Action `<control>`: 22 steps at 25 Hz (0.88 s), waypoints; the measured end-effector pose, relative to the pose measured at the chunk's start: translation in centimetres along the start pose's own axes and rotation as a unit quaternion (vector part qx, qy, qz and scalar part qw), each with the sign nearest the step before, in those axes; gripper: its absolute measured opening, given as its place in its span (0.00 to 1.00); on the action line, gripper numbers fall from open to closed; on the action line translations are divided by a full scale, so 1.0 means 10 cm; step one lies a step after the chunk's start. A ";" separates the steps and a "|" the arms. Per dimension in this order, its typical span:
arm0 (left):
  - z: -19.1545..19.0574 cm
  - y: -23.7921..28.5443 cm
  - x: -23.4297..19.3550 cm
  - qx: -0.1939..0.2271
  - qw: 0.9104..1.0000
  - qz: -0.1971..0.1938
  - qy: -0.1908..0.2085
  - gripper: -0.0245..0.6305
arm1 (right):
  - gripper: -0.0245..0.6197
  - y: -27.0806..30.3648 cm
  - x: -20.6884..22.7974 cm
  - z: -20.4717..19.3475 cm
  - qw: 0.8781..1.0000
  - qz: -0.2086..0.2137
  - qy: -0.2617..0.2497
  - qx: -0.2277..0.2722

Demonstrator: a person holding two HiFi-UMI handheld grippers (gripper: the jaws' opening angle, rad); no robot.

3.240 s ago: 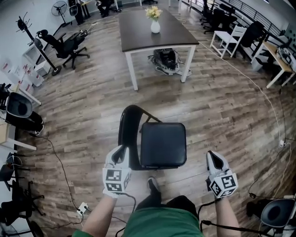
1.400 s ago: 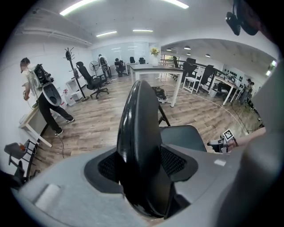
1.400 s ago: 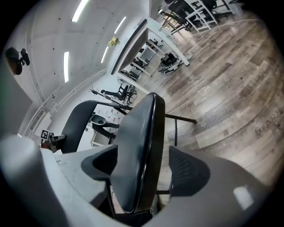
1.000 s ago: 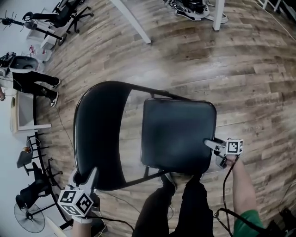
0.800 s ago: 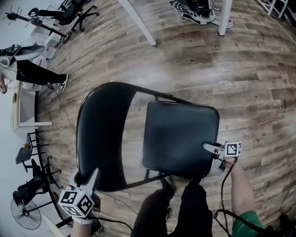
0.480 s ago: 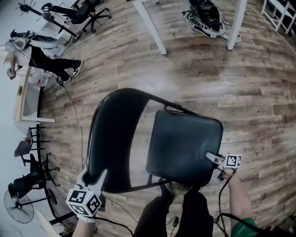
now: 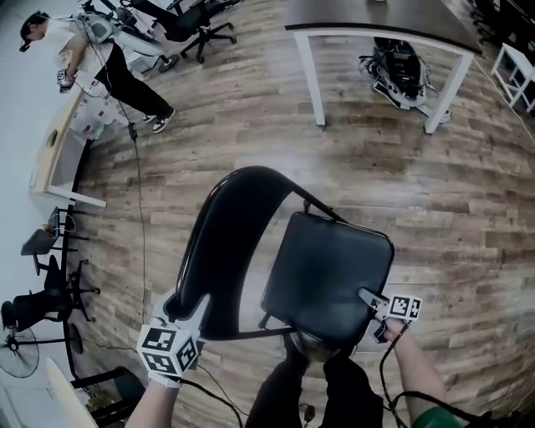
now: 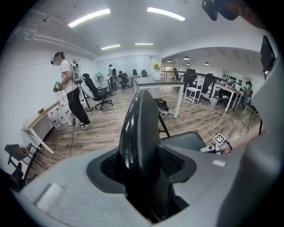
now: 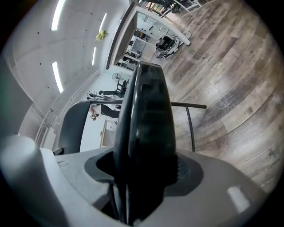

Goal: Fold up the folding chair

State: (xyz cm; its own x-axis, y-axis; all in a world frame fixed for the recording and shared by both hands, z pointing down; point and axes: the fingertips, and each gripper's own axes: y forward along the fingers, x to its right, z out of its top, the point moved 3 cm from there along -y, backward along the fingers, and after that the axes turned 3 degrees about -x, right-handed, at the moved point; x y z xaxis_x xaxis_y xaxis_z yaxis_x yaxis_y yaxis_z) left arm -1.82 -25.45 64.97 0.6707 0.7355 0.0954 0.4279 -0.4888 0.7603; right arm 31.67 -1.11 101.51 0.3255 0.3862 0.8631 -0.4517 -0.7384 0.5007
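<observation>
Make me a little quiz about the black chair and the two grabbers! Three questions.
1. Which part is between the left gripper's jaws? A seat B backrest C armrest
2. True or false: the right gripper grips the table.
3. What colour is the seat?
Key: 1 B; 2 false, it's on the seat's edge; 3 black. Both grippers' jaws are closing.

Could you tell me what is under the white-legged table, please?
Under the table, a dark bag-like bundle with cables lies on the wooden floor; anything farther back is covered by the tabletop.
</observation>
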 end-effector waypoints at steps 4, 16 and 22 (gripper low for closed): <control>0.13 -0.19 -0.09 0.011 1.000 0.006 -0.001 0.39 | 0.48 0.08 -0.54 -0.01 1.000 -0.020 -0.002 -0.004; 0.46 -0.56 -0.67 0.040 0.999 0.006 -0.018 0.37 | 0.46 0.41 -2.02 -0.03 0.999 -0.041 -0.008 -0.004; 0.51 -0.65 -1.00 0.049 0.999 0.001 -0.022 0.36 | 0.38 0.73 -2.57 -0.09 0.997 -0.082 -0.015 -0.005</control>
State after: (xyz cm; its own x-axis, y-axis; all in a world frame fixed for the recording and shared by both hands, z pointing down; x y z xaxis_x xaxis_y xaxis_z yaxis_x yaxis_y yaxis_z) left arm -8.20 -32.01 55.74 0.6973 0.7136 0.0671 0.4815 -0.5357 0.6936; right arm 19.26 -15.93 82.99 0.4201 0.4846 0.7673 -0.3991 -0.6607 0.6358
